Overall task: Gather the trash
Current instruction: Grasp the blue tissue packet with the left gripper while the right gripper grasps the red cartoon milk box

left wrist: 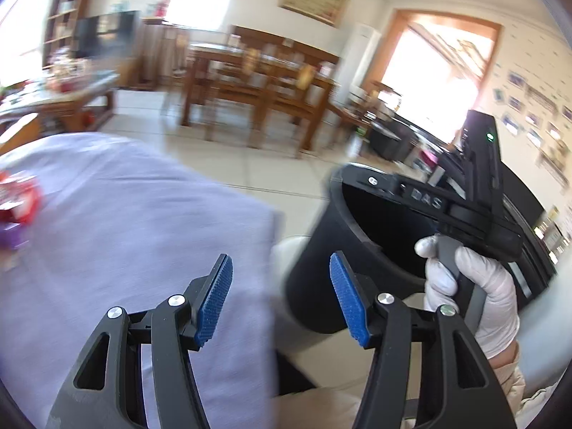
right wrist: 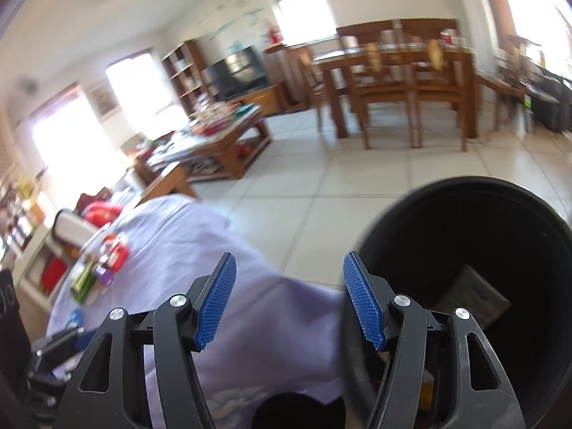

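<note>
A black trash bin (right wrist: pixel 464 268) stands beside a table draped in a lilac cloth (right wrist: pixel 221 268); a flat grey paper piece (right wrist: pixel 472 296) lies inside it. The bin also shows in the left wrist view (left wrist: pixel 343 250). My right gripper (right wrist: pixel 289 296) is open and empty, over the cloth's edge next to the bin rim. My left gripper (left wrist: pixel 280 296) is open and empty above the cloth (left wrist: pixel 125 232). The right gripper's body, in a white-gloved hand (left wrist: pixel 472 286), reaches over the bin. Red and purple wrappers (left wrist: pixel 18 211) lie on the cloth at far left; they also show in the right wrist view (right wrist: pixel 107 264).
A wooden dining table with chairs (right wrist: pixel 400 75) stands across the tiled floor (right wrist: pixel 321 178). A cluttered coffee table (right wrist: pixel 221 139), a TV (right wrist: pixel 239 71) and bookshelves (right wrist: pixel 186 71) are at the back left. A dark sofa (left wrist: pixel 393 136) is on the right.
</note>
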